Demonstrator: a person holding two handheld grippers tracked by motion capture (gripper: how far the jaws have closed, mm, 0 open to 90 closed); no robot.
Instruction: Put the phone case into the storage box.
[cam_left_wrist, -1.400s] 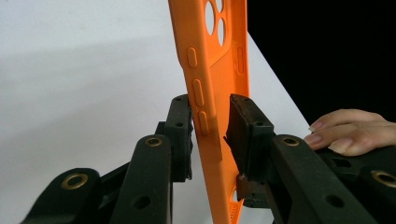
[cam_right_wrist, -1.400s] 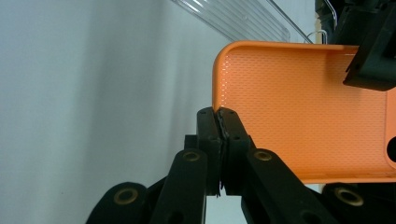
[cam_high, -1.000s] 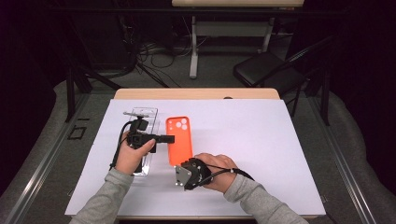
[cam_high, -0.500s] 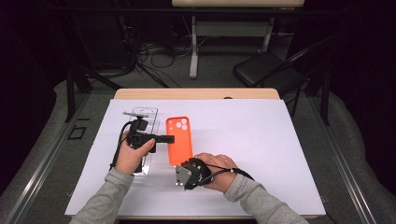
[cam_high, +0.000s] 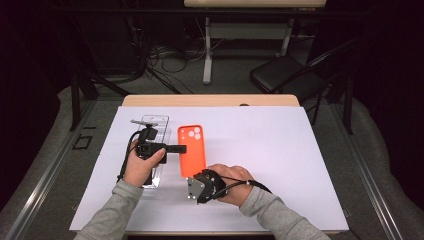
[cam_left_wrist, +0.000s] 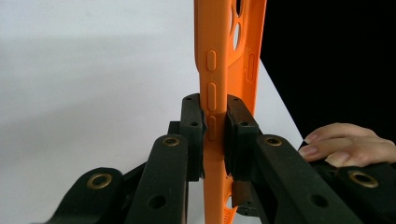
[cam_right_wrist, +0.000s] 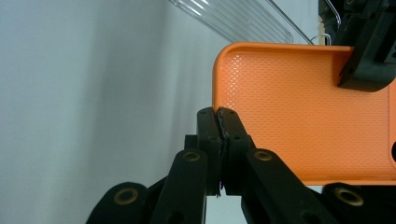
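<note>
In the left gripper view, jaws clamp the orange phone case (cam_left_wrist: 212, 93) edge; hidden above.

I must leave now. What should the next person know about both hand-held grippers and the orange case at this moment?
Left hand-held gripper: shut on the long side edge of the orange phone case.
Right hand-held gripper: shut on the case's near short edge.
The case lies over the white sheet, beside a clear plastic tray.
Done: both grips are set.
Left: whatever follows with the case; I cannot tell if a phone is inside.
</note>
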